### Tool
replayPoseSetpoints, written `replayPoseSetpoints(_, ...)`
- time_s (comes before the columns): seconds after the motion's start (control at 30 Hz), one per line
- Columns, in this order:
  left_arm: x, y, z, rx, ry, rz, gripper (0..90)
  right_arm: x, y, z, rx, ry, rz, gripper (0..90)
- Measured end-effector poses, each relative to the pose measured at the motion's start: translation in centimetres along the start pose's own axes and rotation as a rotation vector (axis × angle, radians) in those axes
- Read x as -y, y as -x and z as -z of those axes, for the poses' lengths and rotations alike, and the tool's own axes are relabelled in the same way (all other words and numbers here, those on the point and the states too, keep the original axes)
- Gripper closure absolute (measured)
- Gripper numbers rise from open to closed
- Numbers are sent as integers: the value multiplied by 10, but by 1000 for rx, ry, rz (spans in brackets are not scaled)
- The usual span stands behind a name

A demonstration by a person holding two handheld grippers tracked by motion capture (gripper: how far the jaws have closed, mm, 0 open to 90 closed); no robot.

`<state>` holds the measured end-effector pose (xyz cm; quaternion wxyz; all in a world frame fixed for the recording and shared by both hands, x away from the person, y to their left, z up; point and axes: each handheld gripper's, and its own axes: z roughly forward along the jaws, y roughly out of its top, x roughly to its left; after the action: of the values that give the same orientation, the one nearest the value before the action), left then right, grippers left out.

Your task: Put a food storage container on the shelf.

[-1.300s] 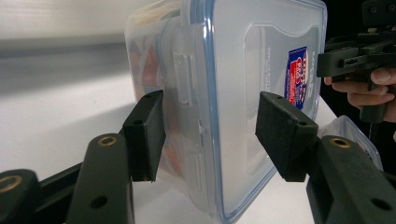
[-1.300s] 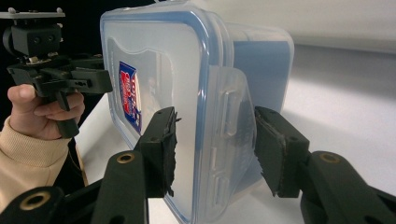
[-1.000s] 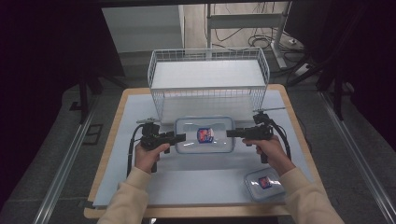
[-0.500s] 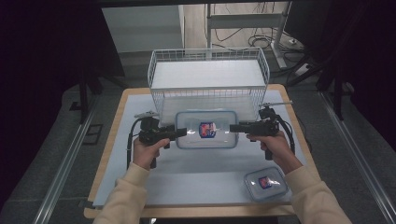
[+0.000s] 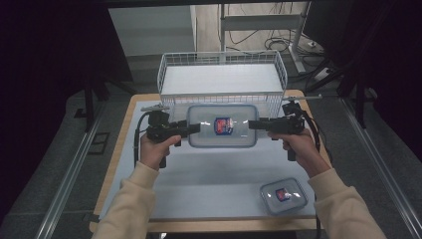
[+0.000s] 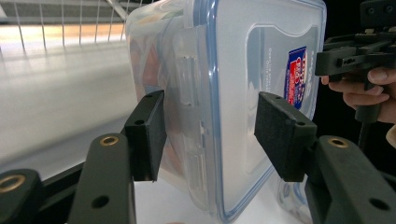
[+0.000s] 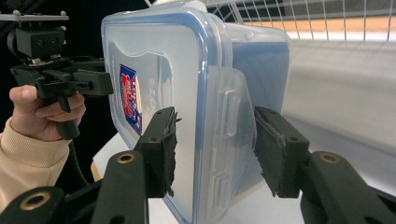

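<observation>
High view: the large lidded container (image 5: 222, 125) was held clear of the table (image 5: 124, 134), just in front of the wire basket (image 5: 222, 74) at the far edge, gripped at its left end by the left gripper (image 5: 193, 129) and at its right end by the right gripper (image 5: 253, 124). Each gripper's jaws were about half closed, clamped across lid and base at a latch. A smaller lidded container (image 5: 283, 195) was seen near the table's near right corner.

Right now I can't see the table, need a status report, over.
Both grippers clamped on container ends, fingers on its sides. Container lifted off table. Wire basket close behind. Small container near right.
</observation>
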<state>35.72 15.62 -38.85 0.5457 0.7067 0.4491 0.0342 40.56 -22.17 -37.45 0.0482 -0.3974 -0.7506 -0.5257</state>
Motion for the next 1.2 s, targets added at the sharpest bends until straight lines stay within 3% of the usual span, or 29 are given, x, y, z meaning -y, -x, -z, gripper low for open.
replayPoseSetpoints(0.33,-33,2,4,2,26,-18,447,-30,-6,7,3,25,13,511)
replayPoseSetpoints(0.8,-69,-7,3,8,49,-33,445,-70,-7,7,20,41,45,511)
replayPoseSetpoints(1.2,-105,-16,-9,11,42,-42,444,-106,3,9,32,46,66,511)
